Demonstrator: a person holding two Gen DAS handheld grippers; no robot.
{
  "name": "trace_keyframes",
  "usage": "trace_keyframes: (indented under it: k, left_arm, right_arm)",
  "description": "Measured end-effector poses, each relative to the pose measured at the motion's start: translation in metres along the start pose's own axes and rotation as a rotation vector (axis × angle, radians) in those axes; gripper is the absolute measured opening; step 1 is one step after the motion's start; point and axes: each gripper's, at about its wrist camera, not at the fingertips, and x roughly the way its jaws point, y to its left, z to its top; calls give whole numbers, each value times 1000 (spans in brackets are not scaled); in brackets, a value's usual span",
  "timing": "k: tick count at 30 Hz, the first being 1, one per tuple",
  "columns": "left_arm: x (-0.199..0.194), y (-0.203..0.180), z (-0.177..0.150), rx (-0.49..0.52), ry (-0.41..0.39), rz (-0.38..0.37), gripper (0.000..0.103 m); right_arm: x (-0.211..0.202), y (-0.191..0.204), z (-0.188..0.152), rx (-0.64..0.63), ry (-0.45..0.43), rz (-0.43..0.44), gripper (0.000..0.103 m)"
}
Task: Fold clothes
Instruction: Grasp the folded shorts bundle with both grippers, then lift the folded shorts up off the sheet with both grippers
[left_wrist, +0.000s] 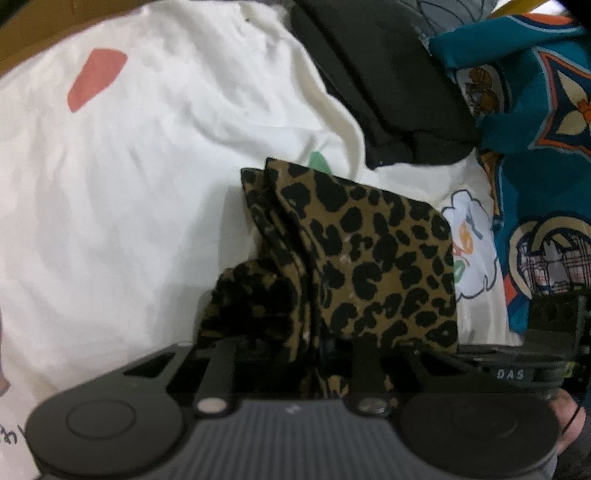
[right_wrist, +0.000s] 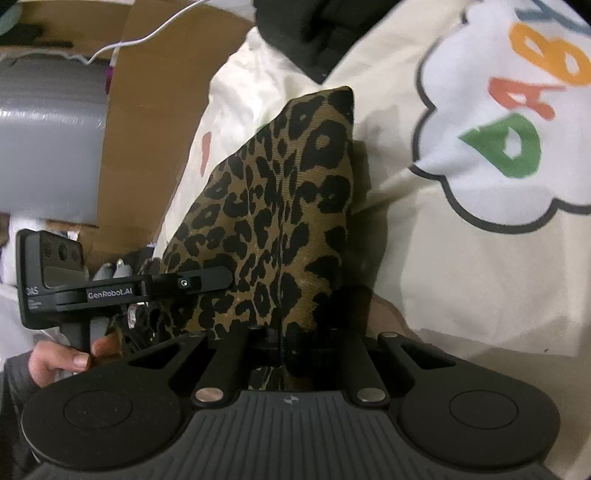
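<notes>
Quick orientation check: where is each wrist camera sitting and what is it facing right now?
Left wrist: on the left tongs, looking down at the leopard-print cloth they pinch, over a cream sheet; the right tongs' body shows at the right edge.
Right wrist: on the right tongs, facing the same cloth; the left tongs and a hand show on the left.
Shared: cloth, sheet, black garment.
</notes>
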Motion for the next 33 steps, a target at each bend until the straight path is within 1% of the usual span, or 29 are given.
trace_keyframes:
  k: [8,12,19,28,33]
  left_arm:
    - [-34,-14,-22,-19,-86,47,21]
    - [-56,-19,-32,-47,-133,58,21]
    - [-118,-30,-50,-104,-236,70,21]
    - [-210,-50,-83,-177,-450,65,20]
    - [-256,-65,-95,-184,-532,63,20]
  right_arm:
    - [-15,31,0,-73,19,-47,5]
    - [-28,58,4,-133,23,-55,5]
    - [-57,120,8,-253,34,-55,5]
    - [-108,226,8,-473,25,-64,5]
    - [-133,280,7,-553,17,-83,5]
